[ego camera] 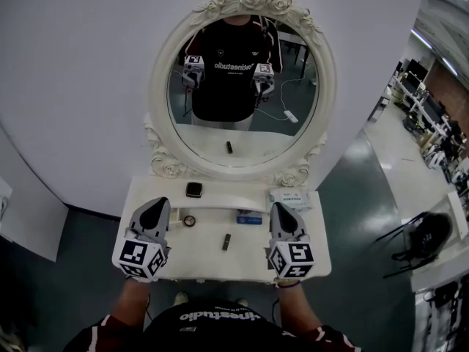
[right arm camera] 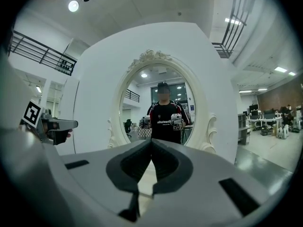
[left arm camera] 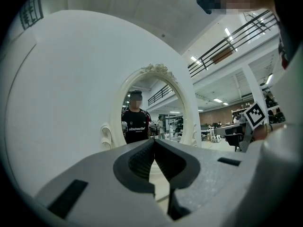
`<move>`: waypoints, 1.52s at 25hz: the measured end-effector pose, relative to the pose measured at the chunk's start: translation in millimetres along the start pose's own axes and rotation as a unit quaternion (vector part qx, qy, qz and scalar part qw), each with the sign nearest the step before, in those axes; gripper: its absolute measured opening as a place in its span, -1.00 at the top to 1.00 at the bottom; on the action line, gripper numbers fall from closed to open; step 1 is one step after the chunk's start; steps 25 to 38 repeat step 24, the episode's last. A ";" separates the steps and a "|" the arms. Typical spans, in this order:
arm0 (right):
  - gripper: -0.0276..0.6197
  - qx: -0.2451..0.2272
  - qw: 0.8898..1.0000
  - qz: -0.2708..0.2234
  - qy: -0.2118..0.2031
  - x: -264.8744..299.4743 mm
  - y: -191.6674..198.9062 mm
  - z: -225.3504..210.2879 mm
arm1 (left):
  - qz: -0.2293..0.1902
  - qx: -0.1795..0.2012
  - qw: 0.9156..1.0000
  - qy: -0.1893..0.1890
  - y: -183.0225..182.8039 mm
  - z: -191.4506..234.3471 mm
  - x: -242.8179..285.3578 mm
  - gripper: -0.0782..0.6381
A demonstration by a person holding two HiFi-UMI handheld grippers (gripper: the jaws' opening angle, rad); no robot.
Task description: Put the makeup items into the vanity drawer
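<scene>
Then the left tool (ego camera: 157, 205) had its two jaws pressed together with nothing between them. The right tool (ego camera: 283, 208) was pressed together and empty too. Both were held over the white worktop (ego camera: 199, 259), one at each side. A small dark stick (ego camera: 226, 241) lay between them, apart from both. A small round thing (ego camera: 189, 221) lay just beside the left tool, and a blue box (ego camera: 249, 218) lay near the right tool. A dark square case (ego camera: 193, 190) sat further back, by the mirror (ego camera: 242, 86).

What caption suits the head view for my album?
Left gripper and right gripper, both shut, hover over a white vanity strewn with makeup items, facing its oval mirror.
</scene>
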State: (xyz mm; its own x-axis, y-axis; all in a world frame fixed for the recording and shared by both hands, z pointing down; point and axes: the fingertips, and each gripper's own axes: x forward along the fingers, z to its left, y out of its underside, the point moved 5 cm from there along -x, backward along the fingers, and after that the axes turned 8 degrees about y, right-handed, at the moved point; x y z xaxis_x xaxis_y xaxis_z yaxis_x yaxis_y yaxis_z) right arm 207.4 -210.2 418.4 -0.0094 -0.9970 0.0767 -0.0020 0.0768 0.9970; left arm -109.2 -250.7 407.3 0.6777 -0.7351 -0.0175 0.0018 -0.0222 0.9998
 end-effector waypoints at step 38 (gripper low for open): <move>0.92 0.010 1.000 0.003 0.007 0.3 0.3 2.9 | -0.002 -0.023 1.000 0.008 1.5 5.3 0.1 0.76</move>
